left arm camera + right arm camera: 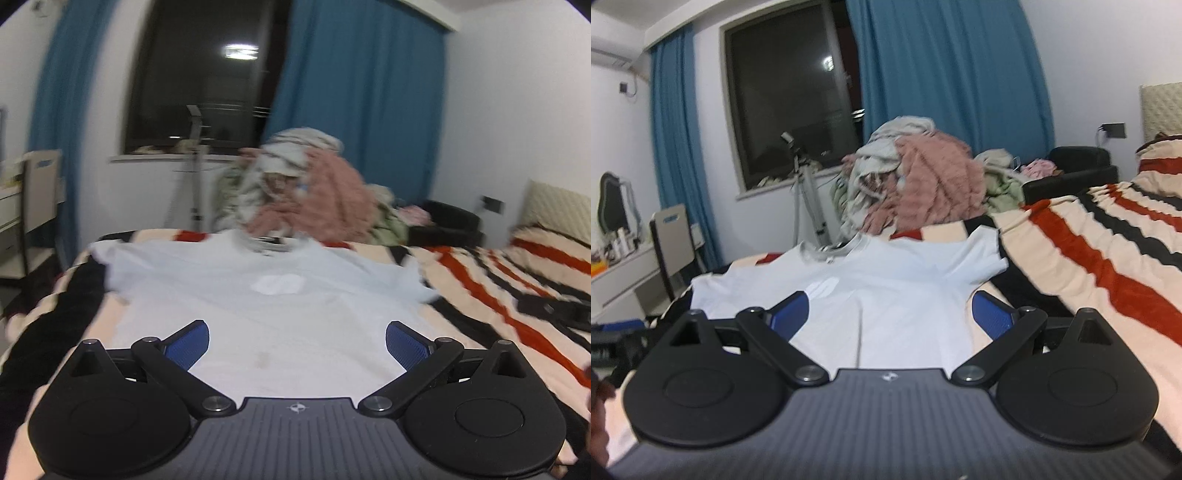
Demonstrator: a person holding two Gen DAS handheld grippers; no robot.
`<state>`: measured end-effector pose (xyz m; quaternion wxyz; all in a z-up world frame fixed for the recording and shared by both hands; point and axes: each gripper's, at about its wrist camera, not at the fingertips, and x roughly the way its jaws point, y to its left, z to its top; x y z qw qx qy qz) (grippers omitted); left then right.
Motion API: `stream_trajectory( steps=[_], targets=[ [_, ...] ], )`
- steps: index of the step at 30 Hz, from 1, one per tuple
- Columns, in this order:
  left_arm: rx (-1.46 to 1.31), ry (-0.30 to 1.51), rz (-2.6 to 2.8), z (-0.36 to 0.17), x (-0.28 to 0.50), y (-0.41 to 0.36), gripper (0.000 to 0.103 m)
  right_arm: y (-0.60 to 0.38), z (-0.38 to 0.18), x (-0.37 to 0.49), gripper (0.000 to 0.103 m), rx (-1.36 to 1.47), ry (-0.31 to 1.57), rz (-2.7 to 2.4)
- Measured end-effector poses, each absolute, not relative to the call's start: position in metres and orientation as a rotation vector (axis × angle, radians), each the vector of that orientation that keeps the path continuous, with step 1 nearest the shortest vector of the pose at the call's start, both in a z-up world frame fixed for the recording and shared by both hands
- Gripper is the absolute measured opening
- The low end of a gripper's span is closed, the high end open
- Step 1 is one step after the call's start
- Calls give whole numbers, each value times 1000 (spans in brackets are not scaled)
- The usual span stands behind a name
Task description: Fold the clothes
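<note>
Across the bed lies a blanket (1100, 258) striped in red, black and cream, and on its near end a white T-shirt (886, 280) is spread flat, front up, collar toward the far edge and both sleeves out to the sides. Beyond the bed's far edge, a pile of clothes (923, 181) in pink, grey and green rises before blue curtains (953, 70) and a dark window (790, 92). Over the shirt's lower part the left gripper (297, 345) hovers with its jaws wide apart, holding nothing. Likewise the right gripper (890, 314) has its jaws apart above the shirt's hem.
</note>
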<state>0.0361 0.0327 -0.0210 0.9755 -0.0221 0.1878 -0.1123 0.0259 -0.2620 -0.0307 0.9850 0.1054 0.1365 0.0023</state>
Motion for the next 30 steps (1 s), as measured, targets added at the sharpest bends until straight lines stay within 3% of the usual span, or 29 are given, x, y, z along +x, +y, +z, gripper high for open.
stream_trajectory(
  steps=[9, 17, 20, 24, 30],
  targets=[
    [-79, 372, -201, -16, 11, 71, 103, -242, -40, 44, 97, 249, 373, 59],
    [-103, 407, -171, -32, 19, 58, 103, -313, -75, 145, 96, 789, 476, 19],
    [-110, 426, -147, -40, 24, 58, 103, -346, -109, 197, 72, 897, 478, -36],
    [-114, 454, -129, -53, 37, 56, 103, -389, -154, 266, 73, 1035, 480, -113],
    [-112, 452, -148, -67, 62, 47, 103, -420, -204, 321, 74, 1022, 404, -62]
  ],
)
